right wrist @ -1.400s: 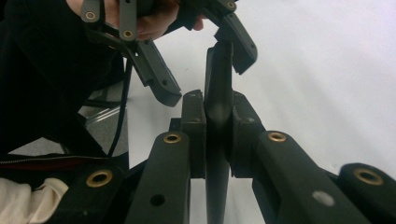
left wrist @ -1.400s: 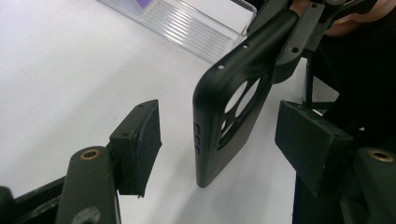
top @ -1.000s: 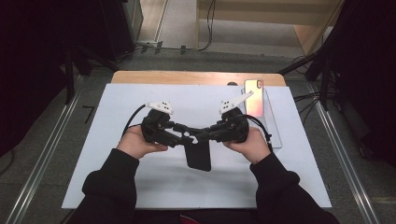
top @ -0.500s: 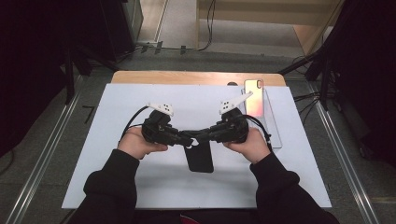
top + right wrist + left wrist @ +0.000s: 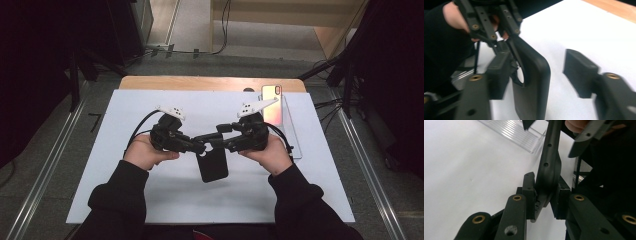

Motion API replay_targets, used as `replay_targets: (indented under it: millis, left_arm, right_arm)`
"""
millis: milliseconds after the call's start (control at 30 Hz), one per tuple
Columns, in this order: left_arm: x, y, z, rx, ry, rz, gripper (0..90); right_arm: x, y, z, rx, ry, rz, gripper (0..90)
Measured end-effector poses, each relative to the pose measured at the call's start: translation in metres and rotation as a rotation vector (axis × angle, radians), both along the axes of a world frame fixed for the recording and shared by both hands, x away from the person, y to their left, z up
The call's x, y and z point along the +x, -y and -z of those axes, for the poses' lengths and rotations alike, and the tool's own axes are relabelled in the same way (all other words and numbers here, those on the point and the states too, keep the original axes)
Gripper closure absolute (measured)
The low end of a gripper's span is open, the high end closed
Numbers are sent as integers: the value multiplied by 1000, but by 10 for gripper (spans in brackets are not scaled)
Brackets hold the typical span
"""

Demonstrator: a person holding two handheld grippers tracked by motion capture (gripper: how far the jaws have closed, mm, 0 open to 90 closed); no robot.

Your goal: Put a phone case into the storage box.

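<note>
Holding black phone case [image 5: 213, 164] between both grippers, mid-tabletop near the front edge.
Left gripper [image 5: 199, 147] jaws just closed, clamped on case edge [image 5: 548, 177]; right gripper [image 5: 212, 140] jaws just opened, one pad [image 5: 579, 71] off it; phone [image 5: 272, 104] by right edge.

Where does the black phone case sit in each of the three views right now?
High view: black phone case at centre, hanging below the two tools.
Left gripper view: edge-on at centre, clamped between this tool's pads.
Right gripper view: lower centre, beside the left pad, right pad apart.
Shared landmark: the white table sheet.
</note>
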State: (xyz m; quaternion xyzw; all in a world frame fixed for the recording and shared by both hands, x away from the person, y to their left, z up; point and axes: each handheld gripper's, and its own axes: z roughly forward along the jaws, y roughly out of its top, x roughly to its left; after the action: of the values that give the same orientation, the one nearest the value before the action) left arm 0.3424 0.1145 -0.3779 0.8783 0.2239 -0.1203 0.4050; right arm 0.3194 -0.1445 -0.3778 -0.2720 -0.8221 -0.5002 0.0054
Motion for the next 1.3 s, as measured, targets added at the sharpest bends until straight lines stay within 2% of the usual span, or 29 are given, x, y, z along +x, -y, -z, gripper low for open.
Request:
replay_targets:
  millis: [67, 100, 167, 200, 267, 333, 367, 433, 567, 633, 733, 900, 1000, 1133, 1300]
  left_arm:
    - [0, -1, -1, 13, -5, -12, 761]
    - [0, -1, -1, 12, 1, -14, 761]
    - [1, -3, -2, 18, -12, -39, 761]
    - [2, -3, -3, 22, -23, -72, 761]
    - [4, -5, -4, 32, -32, -106, 761]
    - [4, -6, -6, 39, -38, -142, 760]
    - [5, -7, -7, 43, -43, -161, 760]
    - [6, -8, -9, 41, -62, -214, 760]
    - [6, -10, -15, 49, -62, -303, 760]
    - [6, -11, -17, 45, -77, -335, 759]
    - [4, -10, -20, 53, -75, -376, 758]
    - [2, -8, -24, 59, -77, -419, 758]
    - [1, -6, -25, 60, -85, -428, 757]
    - [-1, -2, -25, 61, -88, -432, 758]
    - [-3, 4, -25, 65, -94, -417, 758]
  right_arm:
    - [-1, 0, -1, 9, 6, 33, 267]
    - [-1, 0, -1, 8, 7, 48, 261]
    - [-2, 1, -2, 1, 17, 79, 257]
    - [-2, 2, -3, 4, 20, 80, 245]
    - [-2, 3, -2, 13, 21, 95, 192]
    - [-1, 2, 0, 14, 26, 110, 94]
    - [-1, 2, 1, 13, 15, 122, 82]
    - [-1, -1, 5, 13, 11, 132, 0]
    - [-2, -5, 10, 9, -5, 153, 0]
    - [-3, -9, 13, -5, -7, 154, 0]
    - [-6, -13, 17, -19, -1, 178, 0]
    - [-10, -22, 25, -51, 8, 261, 0]
    - [-12, -26, 27, -59, 14, 280, 0]
    - [-15, -33, 30, -66, 22, 276, 0]
    - [-15, -40, 34, -93, 38, 300, 0]
